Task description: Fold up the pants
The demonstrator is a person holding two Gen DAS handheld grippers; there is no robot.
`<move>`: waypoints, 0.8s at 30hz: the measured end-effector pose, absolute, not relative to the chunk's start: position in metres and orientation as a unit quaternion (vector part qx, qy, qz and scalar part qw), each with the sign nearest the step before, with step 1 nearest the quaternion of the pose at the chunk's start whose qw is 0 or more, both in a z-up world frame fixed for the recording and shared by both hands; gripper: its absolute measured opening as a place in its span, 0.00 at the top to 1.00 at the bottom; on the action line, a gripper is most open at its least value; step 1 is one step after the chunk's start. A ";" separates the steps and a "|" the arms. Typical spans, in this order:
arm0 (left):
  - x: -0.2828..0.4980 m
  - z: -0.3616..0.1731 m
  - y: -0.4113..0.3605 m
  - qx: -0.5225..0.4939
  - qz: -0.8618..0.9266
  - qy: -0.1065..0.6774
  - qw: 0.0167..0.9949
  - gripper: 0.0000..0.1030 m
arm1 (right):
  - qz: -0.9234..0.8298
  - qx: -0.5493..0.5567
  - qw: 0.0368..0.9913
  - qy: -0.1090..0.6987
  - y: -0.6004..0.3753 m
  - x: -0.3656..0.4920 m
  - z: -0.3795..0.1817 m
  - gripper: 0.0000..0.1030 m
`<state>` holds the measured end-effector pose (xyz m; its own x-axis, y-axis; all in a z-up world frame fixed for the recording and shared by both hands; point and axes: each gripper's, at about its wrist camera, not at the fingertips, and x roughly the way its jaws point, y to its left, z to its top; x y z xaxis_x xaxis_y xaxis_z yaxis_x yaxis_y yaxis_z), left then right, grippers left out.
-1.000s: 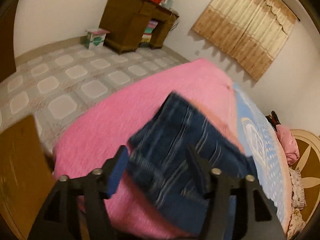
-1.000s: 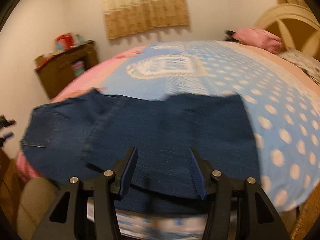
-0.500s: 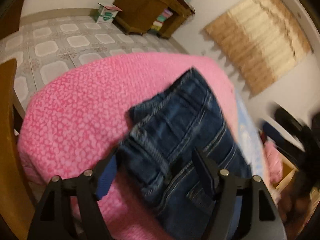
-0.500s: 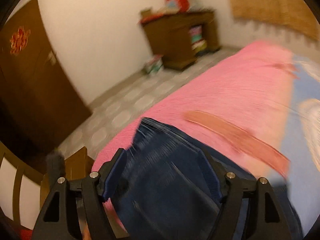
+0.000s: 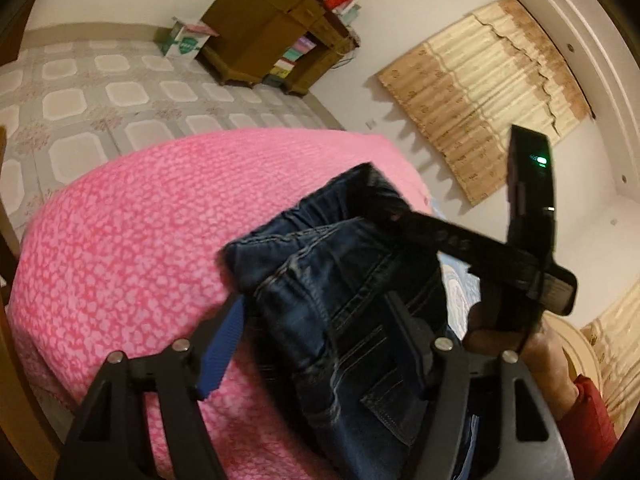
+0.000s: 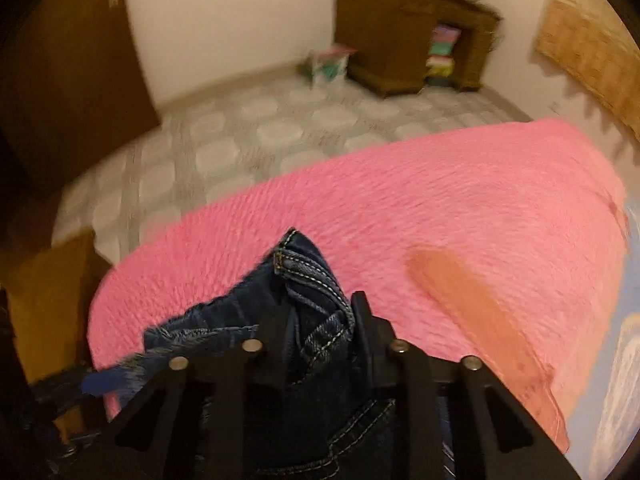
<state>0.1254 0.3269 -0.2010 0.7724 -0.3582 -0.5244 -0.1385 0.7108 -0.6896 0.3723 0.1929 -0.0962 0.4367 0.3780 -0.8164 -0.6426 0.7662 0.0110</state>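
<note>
The dark blue jeans (image 5: 340,304) lie folded on the pink blanket (image 5: 132,240) at the foot of the bed. My left gripper (image 5: 316,340) is open, its fingers on either side of the jeans' waistband end. My right gripper (image 6: 320,320) is shut on a bunched fold of the jeans (image 6: 308,280) near the waistband corner. In the left wrist view the right gripper (image 5: 388,204) reaches in from the right over the jeans' far edge, held by a hand in a red sleeve.
A brown wooden desk (image 5: 276,36) with books stands by the far wall, a small box (image 5: 186,38) beside it. Tiled floor (image 5: 80,92) lies beyond the bed. A curtain (image 5: 488,92) hangs on the right wall. A blue dotted sheet (image 6: 616,392) covers the bed's right part.
The right gripper swung left from the leg end to the waistband and closed on a fold of denim. The left gripper came closer over the waistband, still open.
</note>
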 end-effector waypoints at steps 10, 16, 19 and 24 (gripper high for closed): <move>0.151 -0.208 0.332 -0.339 -0.026 0.367 0.866 0.32 | 0.223 -0.093 0.876 0.418 0.189 0.393 -0.120 0.74; 0.148 -0.197 0.336 -0.364 -0.051 0.341 0.865 0.26 | 0.286 0.078 0.844 0.447 0.157 0.402 -0.106 0.48; 0.159 -0.203 0.326 -0.351 -0.057 0.365 0.860 0.24 | 0.304 0.187 0.854 0.379 0.122 0.382 -0.068 0.48; 0.168 -0.204 0.310 -0.303 -0.031 0.376 0.875 0.24 | 0.229 0.094 0.901 0.355 0.105 0.326 -0.049 0.48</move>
